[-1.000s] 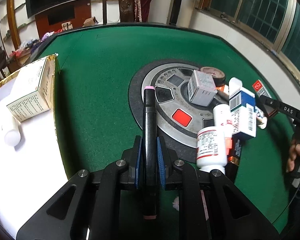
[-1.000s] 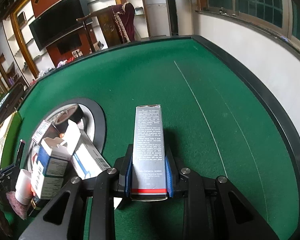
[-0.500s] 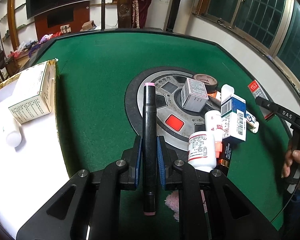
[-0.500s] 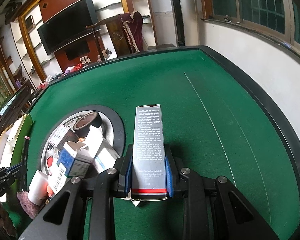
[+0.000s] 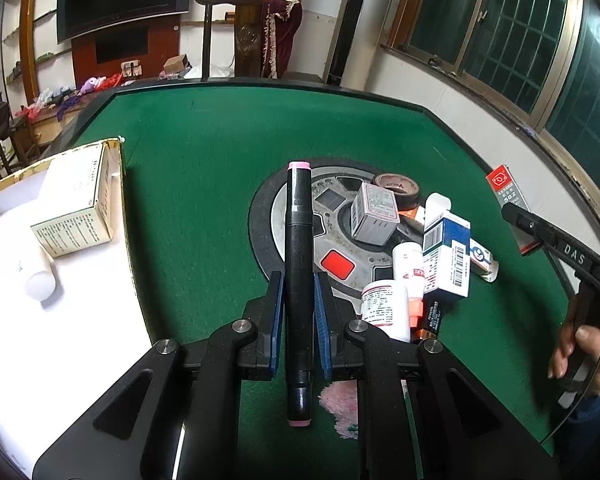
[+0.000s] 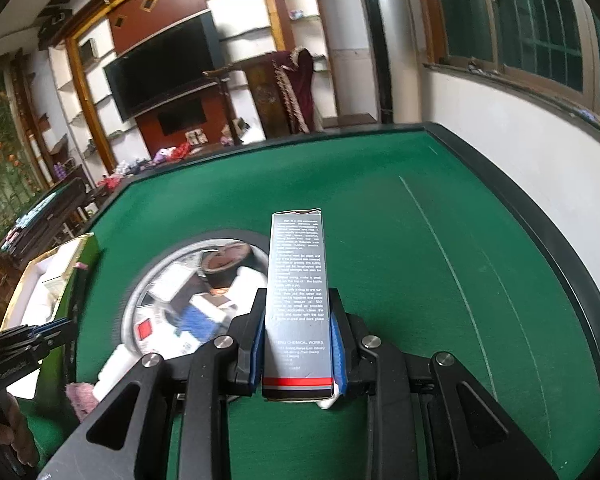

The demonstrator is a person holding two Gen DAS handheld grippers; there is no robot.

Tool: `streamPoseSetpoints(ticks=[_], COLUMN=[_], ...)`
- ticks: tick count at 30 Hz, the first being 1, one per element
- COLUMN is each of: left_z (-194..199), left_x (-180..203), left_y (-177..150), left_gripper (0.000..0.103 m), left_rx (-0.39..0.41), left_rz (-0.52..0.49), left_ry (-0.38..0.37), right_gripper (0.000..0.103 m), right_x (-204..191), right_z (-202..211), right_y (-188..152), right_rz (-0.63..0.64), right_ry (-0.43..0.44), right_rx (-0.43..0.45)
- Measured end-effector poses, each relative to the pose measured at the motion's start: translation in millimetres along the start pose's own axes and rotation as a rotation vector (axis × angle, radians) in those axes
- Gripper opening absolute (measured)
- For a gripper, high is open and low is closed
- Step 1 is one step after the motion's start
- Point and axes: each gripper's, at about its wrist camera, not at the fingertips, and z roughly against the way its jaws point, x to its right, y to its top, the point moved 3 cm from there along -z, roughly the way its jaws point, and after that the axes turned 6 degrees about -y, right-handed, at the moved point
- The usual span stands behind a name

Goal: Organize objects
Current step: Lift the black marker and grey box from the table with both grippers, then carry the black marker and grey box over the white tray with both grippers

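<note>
My left gripper (image 5: 298, 286) is shut on a black marker (image 5: 299, 240) with pink ends, held above the green felt. My right gripper (image 6: 298, 306) is shut on a long grey glue box (image 6: 298, 280) with a red stripe, seen from the left wrist at the far right as the glue box (image 5: 508, 194). A pile lies on the round centre plate (image 5: 296, 200): a grey box (image 5: 374, 212), a tape roll (image 5: 396, 186), a blue-and-white carton (image 5: 448, 256) and white bottles (image 5: 382, 306). At the left, the white-lined tray (image 5: 60, 340) holds a cream box (image 5: 80, 200) and a white bottle (image 5: 40, 276).
A pink fluffy thing (image 5: 340, 404) lies on the felt under my left gripper. A person's hand (image 5: 580, 348) grips the right tool's handle. The table has a raised black rim (image 6: 520, 204). Shelves, a dark screen and a chair stand beyond the far edge.
Both grippers rose a little with their loads. The right one swung left, so the centre plate and tray slid towards the middle of its view. Grips are unchanged.
</note>
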Motion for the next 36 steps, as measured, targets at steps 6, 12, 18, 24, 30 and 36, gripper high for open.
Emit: streamPoseSetpoints(ticks=[6, 12, 18, 24, 30, 36], left_z=[5.3, 13.9, 22.6, 38.0, 65.8, 86.4], left_x=[1.3, 0.3, -1.2, -3.9, -15.0, -41.1], left_y=[2.5, 5.1, 7.8, 12.5, 20.5, 28.0], left_gripper=[0.014, 0.014, 0.014, 0.014, 0.014, 0.014], left_rx=[0.019, 0.036, 0.053, 0.088, 0.148, 0.195], left_rz=[0.006, 0.009, 0.018, 0.035, 0.069, 0.122], left_ry=[0.000, -0.005, -0.015, -0.031, -0.045, -0.038], right_gripper=[0.026, 0.026, 0.026, 0.026, 0.026, 0.026], right_x=[-24.5, -46.9, -65.6, -80.0, -100.9, -133.2], right_z=[11.0, 18.7, 20.5, 25.1, 34.5, 41.8], right_y=[-7.6, -13.9, -20.7, -24.3, -32.0, -44.1], right_rz=[0.036, 0.067, 0.089, 0.099, 0.116, 0.161], right_ry=[0.050, 0.107, 0.154, 0.192, 0.243, 0.307], right_rx=[0.025, 0.031, 0.013, 0.012, 0.012, -0.003])
